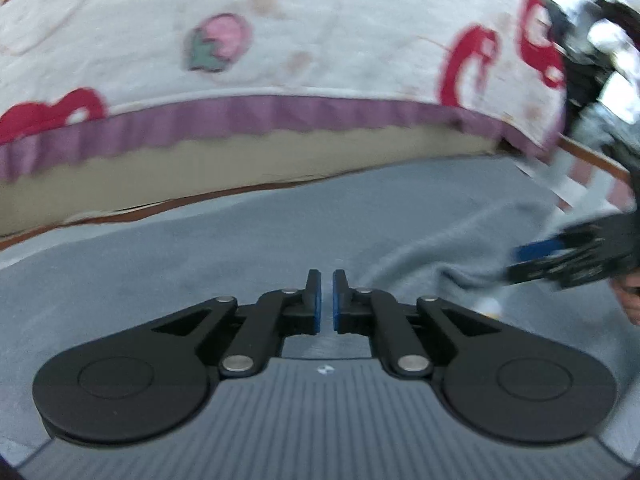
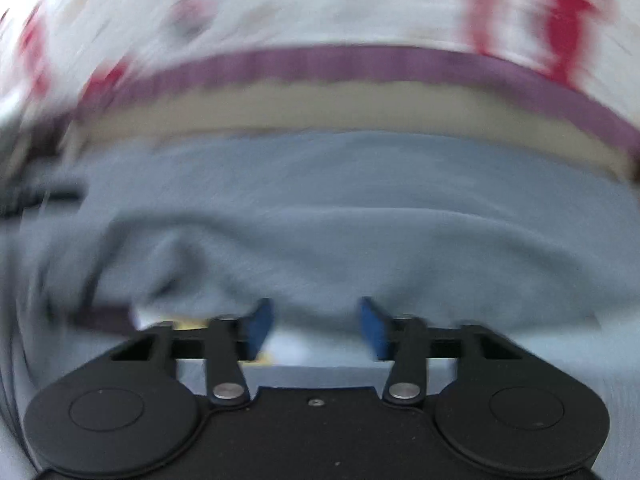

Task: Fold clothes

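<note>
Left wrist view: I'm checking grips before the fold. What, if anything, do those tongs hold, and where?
The left tongs are nearly shut with nothing visible between the pads, above the grey garment.

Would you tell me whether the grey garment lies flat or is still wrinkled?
Wrinkled: the grey garment shows ridges and folds across its middle in the right wrist view.

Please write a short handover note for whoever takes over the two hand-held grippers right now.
Left hand-held gripper: shut, nothing visibly pinched, over the grey garment.
Right hand-held gripper: jaws apart, grey cloth bunched between the pads; the blur hides whether they press on it.
The garment lies spread in front of the patterned cloth with the purple border, wrinkled towards the right gripper.
Done: no finished fold is visible.
Left: get a firm hold with both grippers, then fold.
</note>
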The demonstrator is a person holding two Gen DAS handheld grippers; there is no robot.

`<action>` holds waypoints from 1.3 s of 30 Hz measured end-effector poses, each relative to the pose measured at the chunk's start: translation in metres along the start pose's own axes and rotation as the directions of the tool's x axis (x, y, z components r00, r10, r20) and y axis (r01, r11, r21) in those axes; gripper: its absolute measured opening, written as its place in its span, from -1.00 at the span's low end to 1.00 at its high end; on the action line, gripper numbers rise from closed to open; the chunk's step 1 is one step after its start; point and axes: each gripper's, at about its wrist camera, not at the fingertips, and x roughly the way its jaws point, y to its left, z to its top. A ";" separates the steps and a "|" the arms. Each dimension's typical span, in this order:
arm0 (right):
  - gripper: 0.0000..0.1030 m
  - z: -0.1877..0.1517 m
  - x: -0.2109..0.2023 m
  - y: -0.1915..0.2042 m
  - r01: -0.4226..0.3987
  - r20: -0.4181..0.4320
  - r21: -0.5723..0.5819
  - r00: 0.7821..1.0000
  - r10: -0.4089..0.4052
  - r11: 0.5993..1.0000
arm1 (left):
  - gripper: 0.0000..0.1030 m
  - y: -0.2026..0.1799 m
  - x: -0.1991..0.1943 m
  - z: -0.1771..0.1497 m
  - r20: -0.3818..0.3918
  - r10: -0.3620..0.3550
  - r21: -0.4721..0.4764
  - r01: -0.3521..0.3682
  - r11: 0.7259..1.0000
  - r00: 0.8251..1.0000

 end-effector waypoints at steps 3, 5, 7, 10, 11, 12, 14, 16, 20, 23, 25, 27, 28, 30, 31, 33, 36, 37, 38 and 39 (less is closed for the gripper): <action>-0.43 0.007 0.021 0.031 0.110 -0.029 -0.171 0.993 -0.117 0.979 | -0.90 -0.019 -0.001 -0.001 -0.001 -0.027 0.082 0.027 0.996 1.000; -0.12 0.008 0.029 0.043 0.226 0.004 -0.255 0.973 -0.232 0.940 | -0.90 -0.030 0.000 -0.004 0.007 -0.032 0.130 0.030 0.991 0.999; 0.01 0.007 0.033 0.047 0.291 0.034 -0.294 0.955 -0.294 0.910 | -0.89 -0.038 0.001 -0.007 0.044 -0.004 0.168 -0.003 0.986 0.999; -0.12 0.002 0.033 0.046 0.271 0.046 -0.300 0.962 -0.270 0.915 | -0.85 -0.044 0.005 -0.009 0.061 0.014 0.178 -0.025 0.984 0.998; -0.94 0.001 0.033 0.045 0.250 0.048 -0.296 0.968 -0.247 0.922 | -0.84 -0.045 0.005 -0.010 0.057 0.001 0.176 -0.011 0.984 0.998; -0.96 0.003 0.029 0.044 0.232 0.056 -0.279 0.973 -0.225 0.932 | -0.82 -0.046 0.004 -0.011 0.061 -0.016 0.179 0.005 0.984 0.998; -0.95 0.010 0.007 0.047 0.235 0.095 -0.238 0.971 -0.218 0.943 | -0.71 -0.053 0.001 -0.014 0.087 -0.040 0.233 0.018 0.972 0.995; -0.95 0.013 -0.028 0.052 0.251 0.158 -0.219 0.963 -0.219 0.943 | -0.46 -0.067 -0.004 -0.016 0.132 -0.046 0.320 0.002 0.948 0.990; -0.95 0.006 -0.073 0.052 0.284 0.206 -0.252 0.950 -0.236 0.925 | 0.01 -0.100 -0.013 -0.018 0.203 -0.126 0.415 0.031 0.909 0.971; -0.95 -0.002 -0.082 0.048 0.290 0.200 -0.271 0.950 -0.241 0.918 | 0.18 -0.127 -0.007 -0.023 0.135 -0.236 0.445 0.154 0.882 0.962; -0.95 -0.009 -0.085 0.049 0.284 0.203 -0.281 0.951 -0.233 0.917 | 0.21 -0.147 0.005 -0.030 0.042 -0.244 0.505 0.190 0.842 0.969; -0.95 -0.014 -0.081 0.044 0.276 0.196 -0.291 0.954 -0.225 0.916 | 0.21 -0.164 0.014 -0.042 0.060 -0.150 0.593 0.086 0.801 0.987; -0.95 -0.015 -0.080 0.044 0.273 0.191 -0.301 0.956 -0.223 0.914 | 0.21 -0.170 0.017 -0.045 0.071 -0.110 0.621 0.042 0.783 0.991; -0.96 -0.019 -0.080 0.045 0.269 0.181 -0.328 0.959 -0.219 0.906 | 0.21 -0.175 0.020 -0.042 0.105 -0.065 0.618 -0.014 0.786 0.992; -0.96 -0.020 -0.081 0.046 0.266 0.178 -0.337 0.960 -0.216 0.903 | 0.21 -0.174 0.021 -0.039 0.126 -0.053 0.599 -0.033 0.800 0.991; -0.95 -0.020 -0.084 0.045 0.256 0.176 -0.337 0.963 -0.206 0.906 | 0.21 -0.172 0.028 -0.030 0.140 -0.045 0.558 -0.041 0.829 0.989; -0.95 -0.012 -0.084 0.039 0.225 0.175 -0.277 0.968 -0.182 0.934 | -0.10 -0.163 0.049 -0.015 0.102 -0.033 0.541 -0.028 0.840 0.994; -0.96 -0.007 -0.082 0.036 0.214 0.178 -0.242 0.969 -0.174 0.946 | -0.78 -0.159 0.056 -0.008 0.087 -0.016 0.536 -0.033 0.844 0.996; -0.95 -0.001 -0.079 0.030 0.201 0.178 -0.189 0.970 -0.168 0.961 | -0.91 -0.149 0.059 0.003 0.073 -0.020 0.486 -0.019 0.874 0.997; -0.93 0.004 -0.076 0.024 0.195 0.174 -0.134 0.970 -0.170 0.972 | -0.90 -0.135 0.058 0.014 0.063 -0.049 0.401 0.020 0.916 0.997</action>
